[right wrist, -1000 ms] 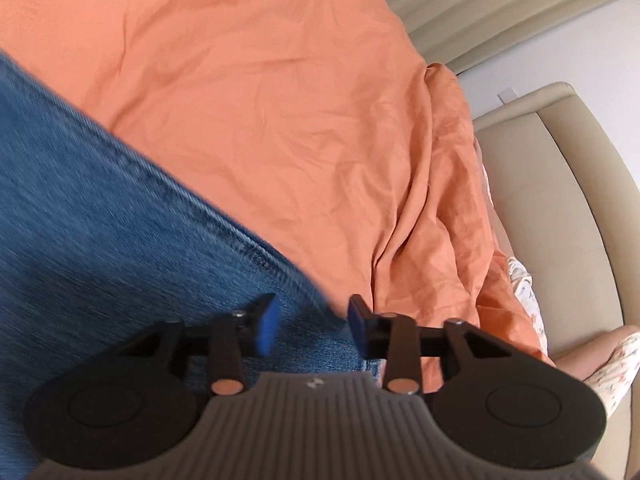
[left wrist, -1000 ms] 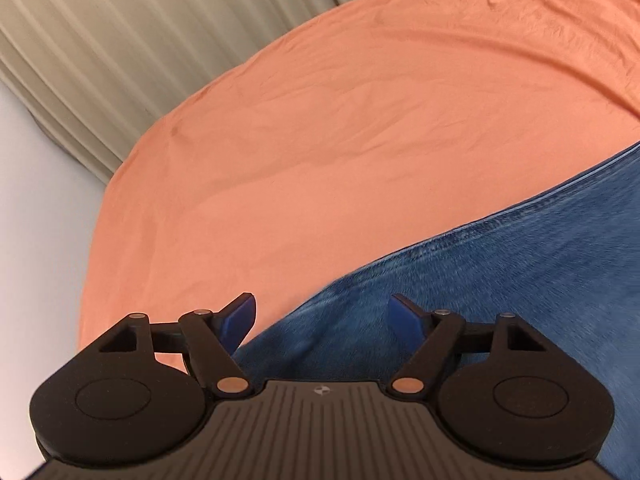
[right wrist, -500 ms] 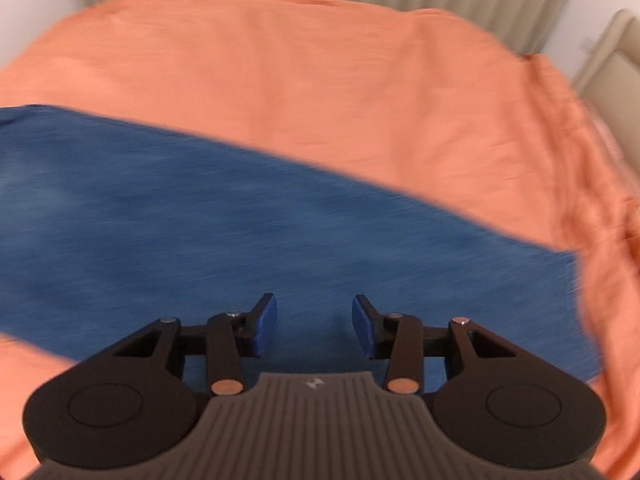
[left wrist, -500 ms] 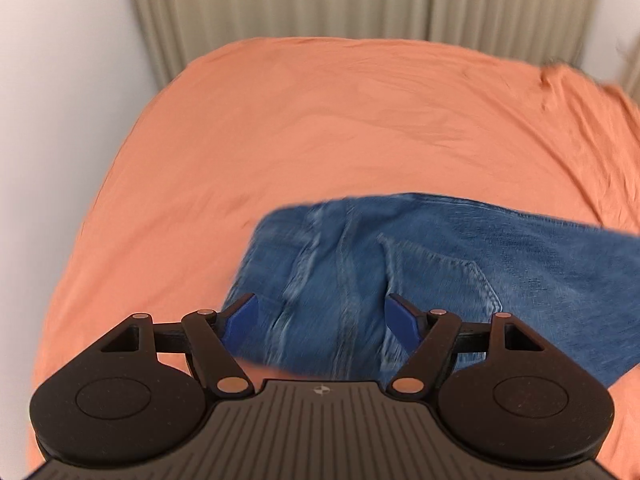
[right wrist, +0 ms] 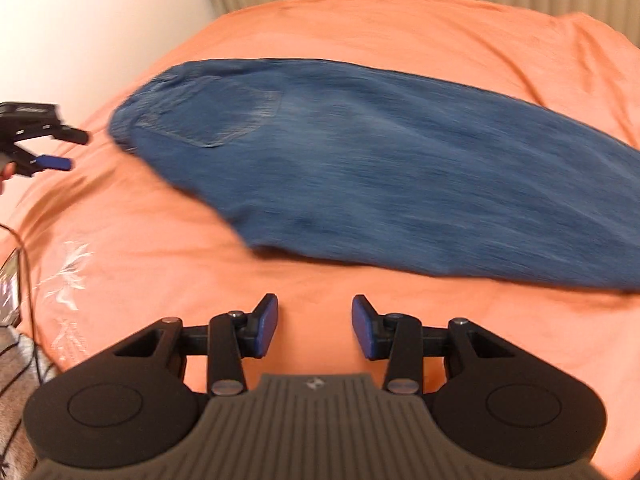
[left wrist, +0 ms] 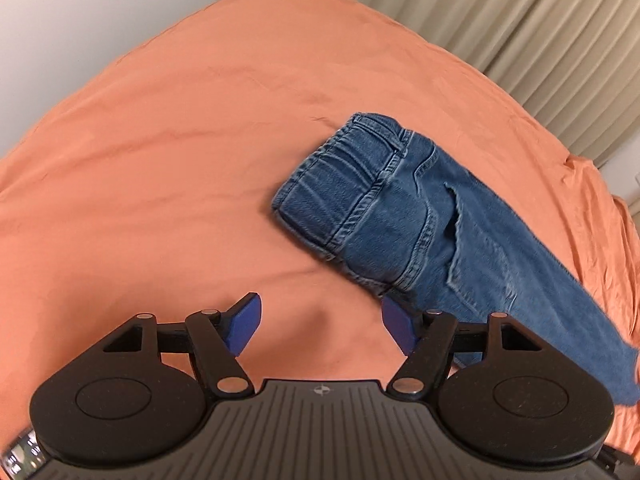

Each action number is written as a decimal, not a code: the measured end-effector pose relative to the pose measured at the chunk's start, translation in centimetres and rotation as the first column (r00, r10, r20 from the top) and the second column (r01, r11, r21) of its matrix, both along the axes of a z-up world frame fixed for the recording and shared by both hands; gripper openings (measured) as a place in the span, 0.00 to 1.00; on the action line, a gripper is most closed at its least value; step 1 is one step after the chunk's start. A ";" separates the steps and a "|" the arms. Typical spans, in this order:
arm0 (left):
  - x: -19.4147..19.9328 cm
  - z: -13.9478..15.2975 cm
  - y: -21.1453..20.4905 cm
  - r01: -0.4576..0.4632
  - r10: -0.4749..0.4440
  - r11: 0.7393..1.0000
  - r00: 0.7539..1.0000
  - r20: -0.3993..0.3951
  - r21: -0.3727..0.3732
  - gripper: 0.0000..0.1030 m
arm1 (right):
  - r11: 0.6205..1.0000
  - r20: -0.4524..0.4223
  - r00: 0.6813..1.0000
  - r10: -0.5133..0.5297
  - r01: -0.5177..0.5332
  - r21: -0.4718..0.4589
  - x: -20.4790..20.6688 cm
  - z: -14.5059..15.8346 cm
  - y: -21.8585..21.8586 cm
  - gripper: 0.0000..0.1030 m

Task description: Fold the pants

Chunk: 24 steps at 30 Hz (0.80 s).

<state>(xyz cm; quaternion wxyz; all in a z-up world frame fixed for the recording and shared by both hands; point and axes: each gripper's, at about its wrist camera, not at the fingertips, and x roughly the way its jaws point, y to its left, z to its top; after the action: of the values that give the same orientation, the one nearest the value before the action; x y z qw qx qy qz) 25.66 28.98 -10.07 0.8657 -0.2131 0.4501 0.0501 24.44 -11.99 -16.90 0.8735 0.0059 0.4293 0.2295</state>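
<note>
Jaws of the left gripper [left wrist: 320, 330], left wrist view: set wide and closing, blue pads [left wrist: 243, 326] apart with nothing between them but bare orange bedsheet [left wrist: 160, 168]; released, gripping nothing. Jeans [left wrist: 420, 216]: blue denim, folded lengthwise, lying flat on the sheet ahead of and to the right of the jaws; waistband end nearest the middle of the view, legs running off to the lower right past the right-hand finger, whose pad tip sits just beside the denim edge, contact not determinable. Beige pleated curtain [left wrist: 520, 20] beyond the bed, far ahead of the jaws; pale wall [left wrist: 80, 12] ahead to the left. Right wrist view: right gripper [right wrist: 314, 330] with jaws partly parted, blue pads facing each other over bare sheet, released, holding nothing. Jeans [right wrist: 380, 184] lie ahead of these jaws, apart from them, motion-blurred; back pocket toward the left end, legs stretching away to the right edge. Left gripper [right wrist: 48, 148] seen at the far left, ahead of the jaws, near the waistband end and clear of the denim. White embroidered motif [right wrist: 72, 272] on the sheet, left of the jaws. Dark cable [right wrist: 28, 280] at the left edge
</note>
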 end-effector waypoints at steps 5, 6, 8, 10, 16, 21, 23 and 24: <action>-0.7 0.0 0.9 0.017 -0.017 1.000 1.000 0.017 -0.012 0.78 | 0.998 0.015 0.999 0.046 -0.046 -0.031 1.5 -1.2 4.4 0.36; -0.8 0.0 1.0 0.024 -0.024 1.000 0.999 0.021 -0.012 0.78 | 0.997 0.043 0.998 0.051 -0.048 -0.058 1.6 -1.3 5.1 0.36; -1.0 0.1 1.2 0.035 -0.034 0.999 0.999 0.028 -0.012 0.78 | 0.990 0.134 0.988 0.073 -0.056 -0.129 1.6 -0.4 6.0 0.36; -1.0 0.2 1.2 0.051 -0.050 0.999 0.998 0.038 -0.016 0.78 | 0.982 0.211 0.971 0.115 -0.080 -0.168 1.6 0.4 6.6 0.38; 0.2 -0.6 1.7 0.053 -0.042 0.987 0.997 0.071 -0.149 0.80 | 0.976 0.127 0.982 0.144 -0.119 -0.185 3.5 -1.0 7.3 0.37; 1.0 -1.2 1.7 0.037 -0.020 0.983 0.995 0.094 -0.182 0.83 | 0.973 0.188 0.970 0.153 -0.114 -0.202 2.7 -2.1 7.9 0.37; 1.4 -1.6 2.0 0.018 0.002 0.979 0.995 0.097 -0.204 0.83 | 0.969 0.265 0.948 0.175 -0.118 -0.219 2.1 -1.2 8.3 0.38; 1.6 -1.8 2.2 0.006 0.015 0.976 0.995 0.097 -0.219 0.85 | 0.968 0.302 0.936 0.183 -0.118 -0.223 2.0 -0.6 8.5 0.39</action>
<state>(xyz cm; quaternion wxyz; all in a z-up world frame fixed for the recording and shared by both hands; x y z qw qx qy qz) 27.28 31.13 -11.92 0.8579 -0.3105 0.4094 -0.0085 26.44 -3.51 -17.49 0.9073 -0.1528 0.3021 0.2493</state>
